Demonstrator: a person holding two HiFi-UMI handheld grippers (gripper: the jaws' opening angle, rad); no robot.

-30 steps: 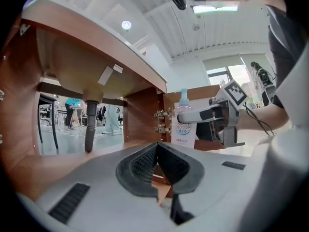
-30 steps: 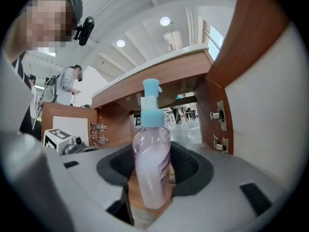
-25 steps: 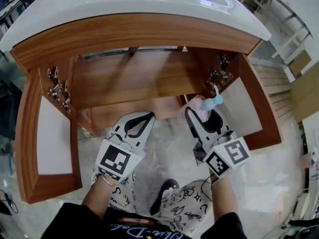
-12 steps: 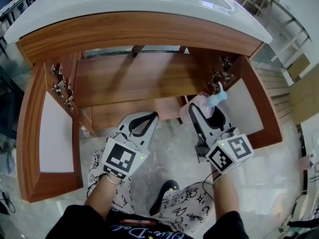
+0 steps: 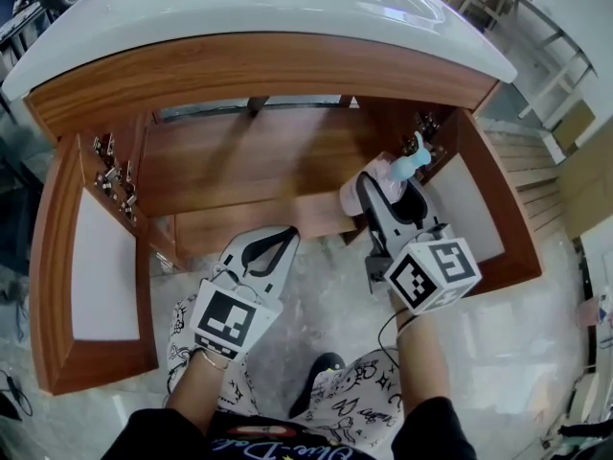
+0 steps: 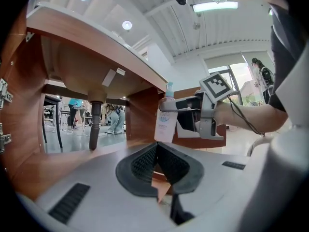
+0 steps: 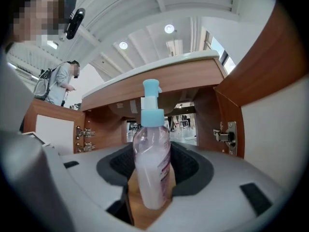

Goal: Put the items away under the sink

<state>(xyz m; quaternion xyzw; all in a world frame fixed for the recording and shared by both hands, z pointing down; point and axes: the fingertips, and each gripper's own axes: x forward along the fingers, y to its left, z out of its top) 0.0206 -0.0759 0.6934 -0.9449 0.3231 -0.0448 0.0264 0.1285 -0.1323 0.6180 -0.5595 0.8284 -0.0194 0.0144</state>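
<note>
Firmly, right gripper (image 5: 393, 188) jaws clamp pump bottle (image 7: 152, 163), label unreadable; left gripper (image 5: 272, 238) jaws together.

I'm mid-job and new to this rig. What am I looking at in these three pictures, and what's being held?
No robot here: a person holds a two-jaw gripper in each hand. The head view looks down from the person's head at an open wooden cabinet under a white sink. Each of the other two views rides on a gripper and looks along its jaws. The right gripper is clamped on a pump bottle with a blue top, at the cabinet's right front. The left gripper is shut, holding nothing.
</note>
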